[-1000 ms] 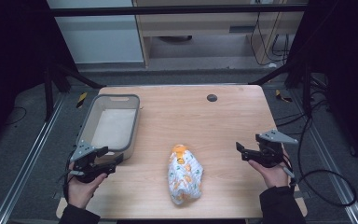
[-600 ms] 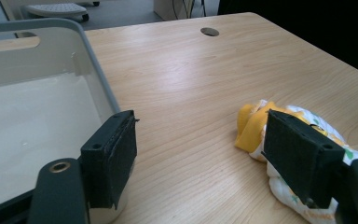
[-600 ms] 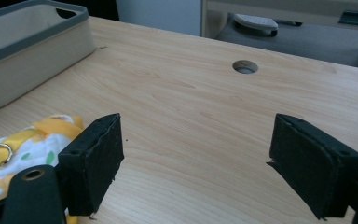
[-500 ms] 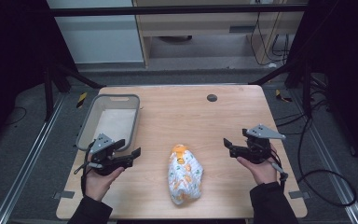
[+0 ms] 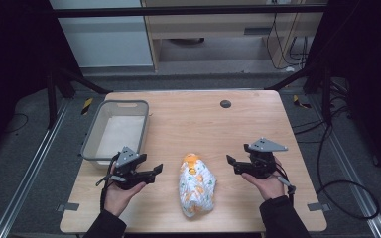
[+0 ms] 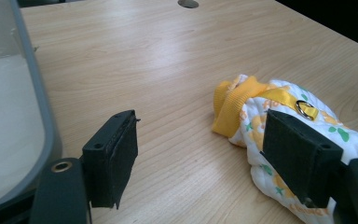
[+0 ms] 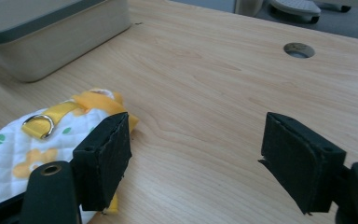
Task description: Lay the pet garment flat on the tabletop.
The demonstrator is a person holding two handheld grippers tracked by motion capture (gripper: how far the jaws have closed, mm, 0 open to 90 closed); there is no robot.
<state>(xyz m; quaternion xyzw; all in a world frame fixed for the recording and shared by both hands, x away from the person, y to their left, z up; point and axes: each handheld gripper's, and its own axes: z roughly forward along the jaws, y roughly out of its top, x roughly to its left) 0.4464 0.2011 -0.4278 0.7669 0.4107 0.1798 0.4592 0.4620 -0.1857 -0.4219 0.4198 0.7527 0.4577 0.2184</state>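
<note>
— What has moved since half a second ago?

— Both hands have come inward. The left gripper (image 5: 151, 172) has slid further from the table's left edge toward the quilted cloth bundle (image 5: 196, 186), and the right gripper (image 5: 233, 162) has closed in from the other side. The bundle itself has not shifted.

— Are the jaws holding anything?

— No — each pair stands wide apart with bare wood between. In the left gripper view the bundle (image 6: 279, 121) lies just behind the right-hand jaw; in the right gripper view it (image 7: 42, 140) sits behind the left-hand jaw.

— Where is the bundle?

— Near the front middle of the wooden table (image 5: 198, 119), between the two grippers, its yellow strap with a metal ring (image 6: 304, 107) at the far end.

— And the grey bin (image 5: 92, 144)?

— At the table's left side, just beyond the left gripper; its pale floor looks bare.
</note>
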